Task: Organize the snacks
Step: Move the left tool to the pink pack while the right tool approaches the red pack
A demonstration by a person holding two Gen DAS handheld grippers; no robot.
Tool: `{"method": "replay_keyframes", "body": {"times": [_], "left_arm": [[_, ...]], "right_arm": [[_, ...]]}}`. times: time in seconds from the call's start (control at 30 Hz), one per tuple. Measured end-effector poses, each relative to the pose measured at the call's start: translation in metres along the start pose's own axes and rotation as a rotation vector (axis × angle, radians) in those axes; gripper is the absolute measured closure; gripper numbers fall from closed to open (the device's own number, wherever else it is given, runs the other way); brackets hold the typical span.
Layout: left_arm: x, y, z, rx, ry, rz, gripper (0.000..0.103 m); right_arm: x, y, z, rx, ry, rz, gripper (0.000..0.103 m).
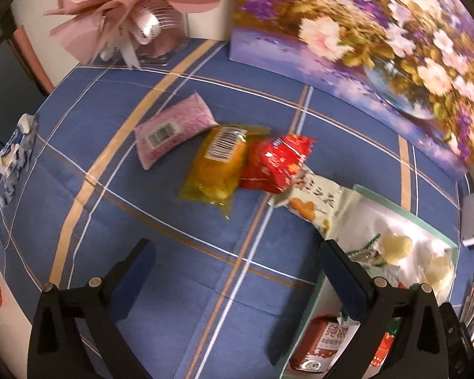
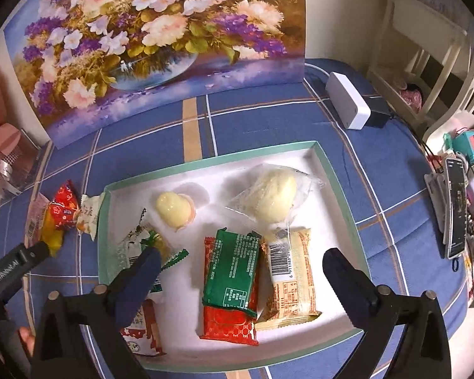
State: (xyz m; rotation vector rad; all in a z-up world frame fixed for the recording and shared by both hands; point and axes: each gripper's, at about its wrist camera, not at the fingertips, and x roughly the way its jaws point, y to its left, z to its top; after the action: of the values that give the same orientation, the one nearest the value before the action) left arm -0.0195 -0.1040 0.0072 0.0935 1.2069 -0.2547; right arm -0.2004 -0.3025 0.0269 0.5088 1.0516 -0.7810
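Note:
On the blue checked cloth lie a pink packet (image 1: 173, 129), a yellow packet (image 1: 216, 165), a red packet (image 1: 275, 164) and a cream packet (image 1: 316, 203) that leans on the tray's edge. My left gripper (image 1: 237, 279) hangs open above bare cloth in front of them. The white tray with a green rim (image 2: 331, 170) holds a green packet (image 2: 232, 271) lying over a red one (image 2: 229, 327), a beige packet (image 2: 292, 279), two pale buns (image 2: 276, 199) and wrapped sweets (image 2: 139, 243). My right gripper (image 2: 238, 276) stands open above the green and beige packets, gripping nothing.
A flower painting (image 2: 148, 41) stands at the back of the table. A pink bouquet (image 1: 123, 15) sits at the far left, a tissue pack (image 1: 14, 154) at the left edge. At the right lie a white box (image 2: 347, 104), a phone (image 2: 456, 211) and small clutter.

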Motion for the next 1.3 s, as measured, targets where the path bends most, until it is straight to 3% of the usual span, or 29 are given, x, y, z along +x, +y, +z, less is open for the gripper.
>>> {"method": "replay_keyframes", "body": {"times": [0.4, 0.57, 0.83, 1.1, 1.3], "left_arm": [[-0.002, 0.025, 0.01, -0.034, 0.007, 0.002, 0.0], [-0.012, 0.054, 0.022, -0.037, -0.039, 0.106, 0.0], [-0.027, 0.127, 0.042, -0.129, -0.083, 0.223, 0.0], [-0.026, 0.176, 0.052, -0.213, -0.079, 0.226, 0.0], [-0.014, 0.174, 0.056, -0.218, -0.047, 0.203, 0.0]], "right_arm": [[-0.003, 0.017, 0.0, -0.005, 0.006, 0.019, 0.0], [-0.01, 0.052, -0.002, -0.033, 0.007, 0.098, 0.0], [-0.011, 0.113, -0.01, -0.076, 0.032, 0.189, 0.0], [-0.006, 0.164, -0.021, -0.147, 0.053, 0.241, 0.0], [0.005, 0.17, -0.02, -0.144, 0.075, 0.245, 0.0]]}}
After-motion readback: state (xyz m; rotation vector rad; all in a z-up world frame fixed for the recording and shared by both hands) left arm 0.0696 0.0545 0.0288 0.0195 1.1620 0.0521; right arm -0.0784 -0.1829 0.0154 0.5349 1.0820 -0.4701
